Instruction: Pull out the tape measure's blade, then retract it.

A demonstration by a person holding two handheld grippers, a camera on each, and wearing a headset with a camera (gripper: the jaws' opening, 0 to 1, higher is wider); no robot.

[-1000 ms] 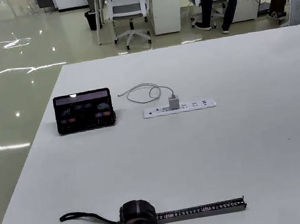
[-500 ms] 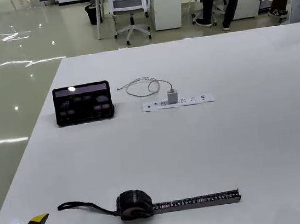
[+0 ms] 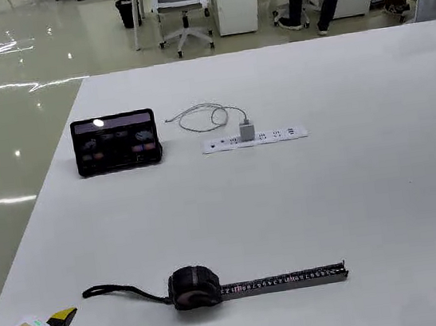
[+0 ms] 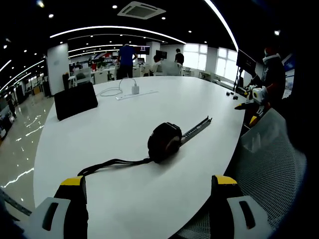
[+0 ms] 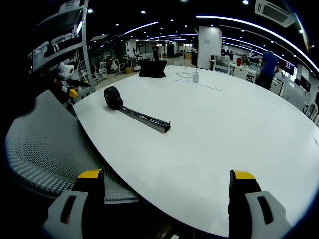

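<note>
Lying low-centre on the white tabletop (image 3: pixel 326 189), the black round tape measure (image 3: pixel 194 287) has its dark blade (image 3: pixel 286 280) extended rightward; yellow-tipped left gripper (image 4: pixel 149 180) and right gripper (image 5: pixel 167 174) gape empty. A careless grab could skid it sideways.

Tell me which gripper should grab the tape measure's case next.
Left, probably. The case and its strap lie straight ahead of the open left gripper, between its jaws; the open right gripper sits nearer the blade tip.

Tape measure (image 3: pixel 194 287) on white table (image 3: pixel 351 194), blade (image 3: pixel 286 280) partly out, tablet (image 3: pixel 116 143) and power strip (image 3: pixel 255 138) beyond
</note>
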